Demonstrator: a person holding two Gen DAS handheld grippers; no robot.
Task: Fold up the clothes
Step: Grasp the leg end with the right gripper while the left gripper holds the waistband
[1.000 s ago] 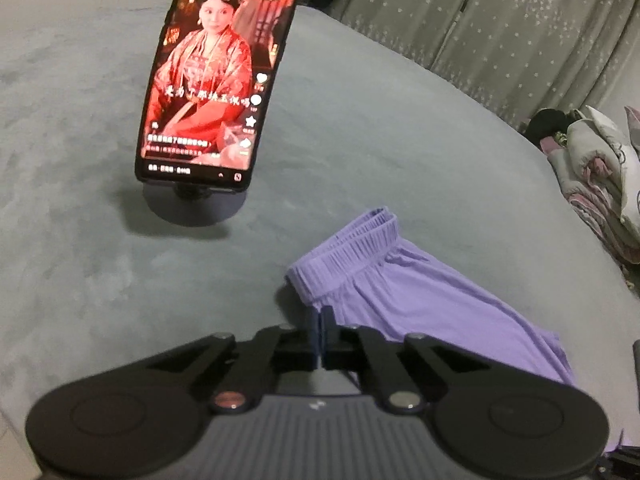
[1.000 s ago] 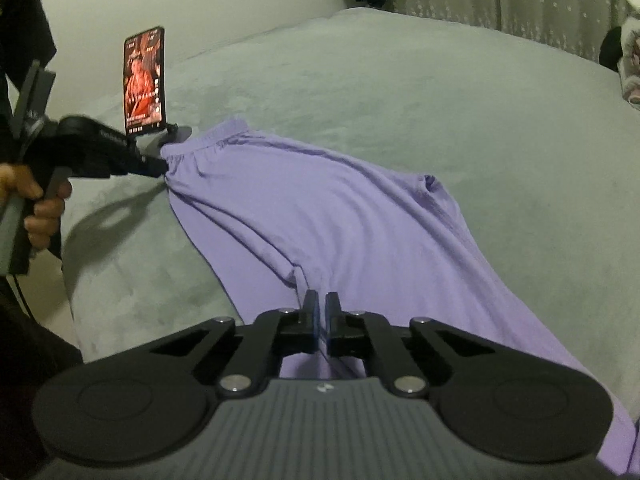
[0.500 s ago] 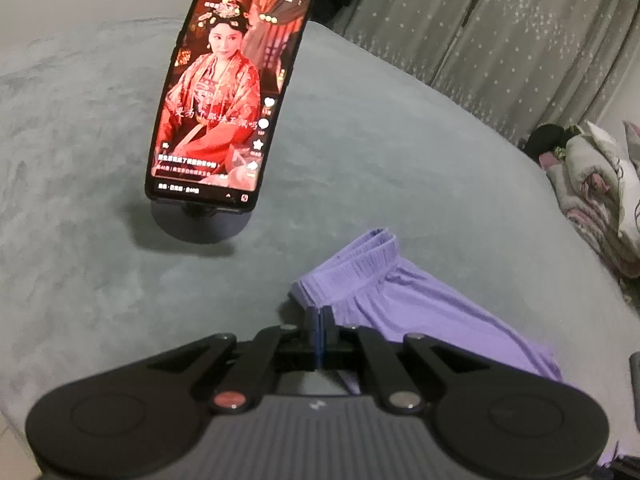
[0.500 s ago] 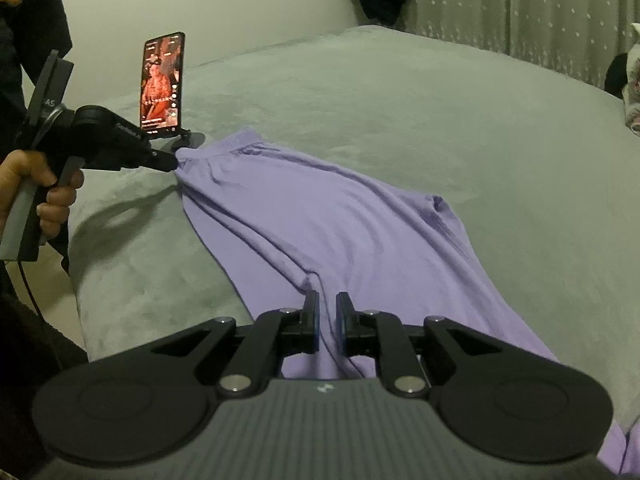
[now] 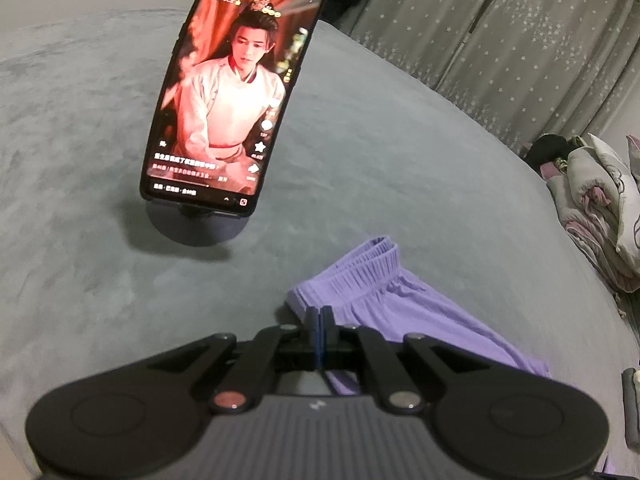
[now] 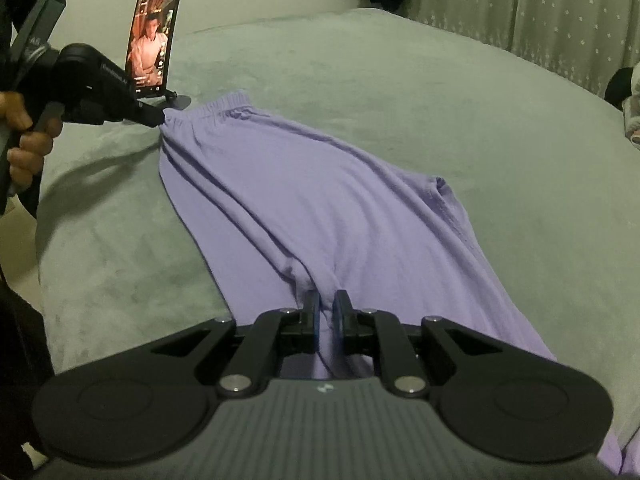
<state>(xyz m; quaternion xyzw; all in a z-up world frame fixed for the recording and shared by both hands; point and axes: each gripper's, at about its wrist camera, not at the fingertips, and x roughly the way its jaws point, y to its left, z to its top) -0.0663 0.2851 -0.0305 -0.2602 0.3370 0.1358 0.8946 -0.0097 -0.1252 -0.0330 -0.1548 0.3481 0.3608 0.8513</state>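
- Purple trousers (image 6: 320,200) lie stretched lengthwise over a grey bed cover (image 6: 440,92), with the elastic waistband (image 5: 360,268) at the far end, near a phone.
- Left gripper (image 5: 320,320) has its jaws pressed together on the near corner of the waistband; the right wrist view shows that corner pinched and raised a little, with a hand (image 6: 24,140) on the tool's handle.
- Right gripper (image 6: 326,304) has its jaws slightly apart, with a ridge of purple cloth standing between them; whether they press the cloth, I cannot tell.
- Phone (image 5: 232,92) stands lit on a round stand (image 5: 196,228) just beyond the waistband, close beside the left gripper.
- Bundled bedding (image 5: 596,208) sits at the bed's far right edge, well apart from the trousers.
- Starred curtains (image 5: 500,40) hang behind the bed.
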